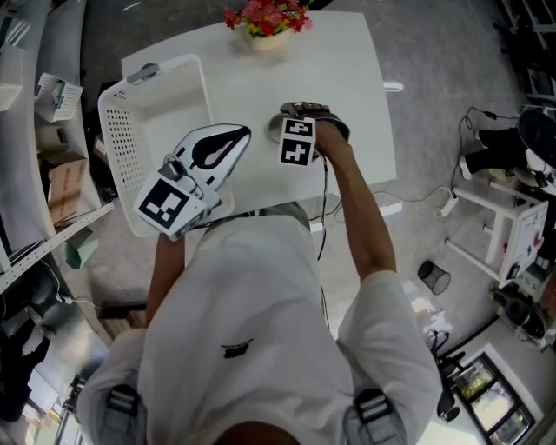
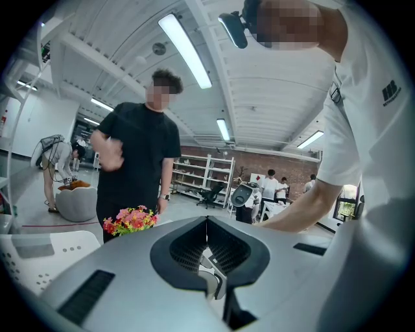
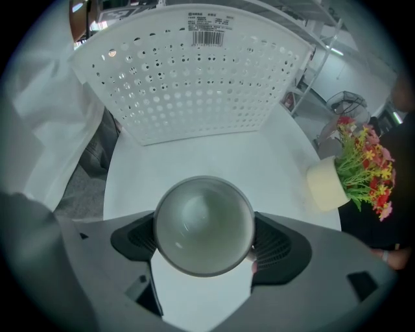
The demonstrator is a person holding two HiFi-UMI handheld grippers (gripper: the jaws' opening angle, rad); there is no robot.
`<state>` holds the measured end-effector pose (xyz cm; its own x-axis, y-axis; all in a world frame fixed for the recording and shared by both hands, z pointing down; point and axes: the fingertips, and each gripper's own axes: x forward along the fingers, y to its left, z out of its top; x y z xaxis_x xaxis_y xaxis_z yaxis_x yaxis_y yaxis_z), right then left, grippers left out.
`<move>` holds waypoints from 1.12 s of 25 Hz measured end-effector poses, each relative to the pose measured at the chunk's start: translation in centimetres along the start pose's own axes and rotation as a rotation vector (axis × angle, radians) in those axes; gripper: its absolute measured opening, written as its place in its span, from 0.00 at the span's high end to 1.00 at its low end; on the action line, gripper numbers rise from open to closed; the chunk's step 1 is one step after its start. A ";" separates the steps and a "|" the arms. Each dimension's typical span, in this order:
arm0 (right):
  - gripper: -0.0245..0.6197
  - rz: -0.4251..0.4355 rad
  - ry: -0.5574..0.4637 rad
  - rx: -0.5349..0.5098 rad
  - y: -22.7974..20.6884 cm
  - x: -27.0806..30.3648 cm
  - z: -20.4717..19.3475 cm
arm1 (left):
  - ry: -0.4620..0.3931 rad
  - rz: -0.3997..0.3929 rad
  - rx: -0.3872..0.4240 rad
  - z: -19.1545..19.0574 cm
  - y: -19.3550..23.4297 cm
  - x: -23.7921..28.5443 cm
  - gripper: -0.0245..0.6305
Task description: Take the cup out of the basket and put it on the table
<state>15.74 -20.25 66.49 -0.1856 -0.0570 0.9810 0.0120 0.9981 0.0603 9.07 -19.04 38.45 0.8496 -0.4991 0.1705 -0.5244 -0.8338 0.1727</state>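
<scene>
A grey-white cup (image 3: 204, 224) stands upright between the jaws of my right gripper (image 1: 287, 122), which is shut on its sides. Its open mouth faces the camera, over the white table (image 1: 339, 69). I cannot tell whether its base touches the tabletop. In the head view only the cup's rim (image 1: 274, 130) shows beside the marker cube. The white perforated basket (image 1: 122, 148) sits at the table's left, and its wall (image 3: 194, 84) stands just beyond the cup. My left gripper (image 1: 241, 133) hovers by the basket's right rim, tilted upward, its jaws shut on nothing (image 2: 207, 224).
A pot of red and pink flowers (image 1: 268, 19) stands at the table's far edge, right of the cup (image 3: 353, 168). A person in black (image 2: 139, 162) stands beyond the table. Shelving lines the left side, and a white frame (image 1: 504, 217) and cables lie on the floor at right.
</scene>
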 end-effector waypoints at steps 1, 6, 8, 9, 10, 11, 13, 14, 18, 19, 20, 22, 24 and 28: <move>0.30 -0.003 -0.002 0.001 0.0 0.0 0.0 | 0.000 0.000 0.000 0.0 0.0 0.0 0.94; 0.30 0.000 -0.011 0.004 0.2 0.0 0.1 | -0.002 0.000 0.006 0.1 -0.1 -0.2 0.94; 0.30 0.016 -0.022 0.008 0.4 -0.1 0.2 | -0.001 0.001 0.007 0.1 -0.1 -0.2 0.94; 0.30 0.020 -0.028 0.011 0.5 -0.2 0.3 | -0.001 0.001 0.006 0.1 -0.1 -0.3 0.94; 0.30 0.022 -0.031 0.012 0.5 -0.3 0.3 | -0.001 0.001 0.005 0.1 -0.1 -0.3 0.94; 0.30 0.023 -0.031 0.013 0.4 -0.4 0.3 | -0.001 0.002 0.005 0.1 -0.1 -0.3 0.94; 0.30 0.028 -0.028 0.017 0.4 -0.5 0.2 | -0.001 0.003 0.006 0.1 -0.1 -0.4 0.94; 0.30 0.030 -0.028 0.019 0.4 -0.5 0.1 | -0.001 0.004 0.006 0.1 -0.1 -0.3 0.94; 0.30 0.024 -0.033 0.027 0.5 -1.0 0.0 | -0.002 0.003 0.008 0.1 -0.2 -0.4 0.94; 0.30 0.020 -0.036 0.029 0.5 -1.1 0.0 | -0.002 0.003 0.009 0.1 -0.3 -0.4 0.94; 0.30 0.015 -0.038 0.031 0.5 -1.4 -0.1 | -0.002 0.002 0.009 0.1 -0.3 -0.4 0.94; 0.30 0.000 -0.049 0.037 0.4 -2.0 0.0 | -0.002 0.000 0.010 0.1 -0.3 -0.3 0.94; 0.30 -0.022 -0.074 0.051 0.2 -2.9 0.2 | -0.003 -0.003 0.013 0.2 -0.3 -0.3 0.94; 0.30 -0.101 -0.177 0.104 -0.4 -6.2 1.1 | -0.005 -0.005 0.017 0.3 -0.3 -0.3 0.94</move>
<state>15.83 -20.33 60.22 -0.3505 -0.1615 0.9225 -0.1153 0.9850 0.1286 8.98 -18.67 38.06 0.8527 -0.4956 0.1650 -0.5188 -0.8404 0.1568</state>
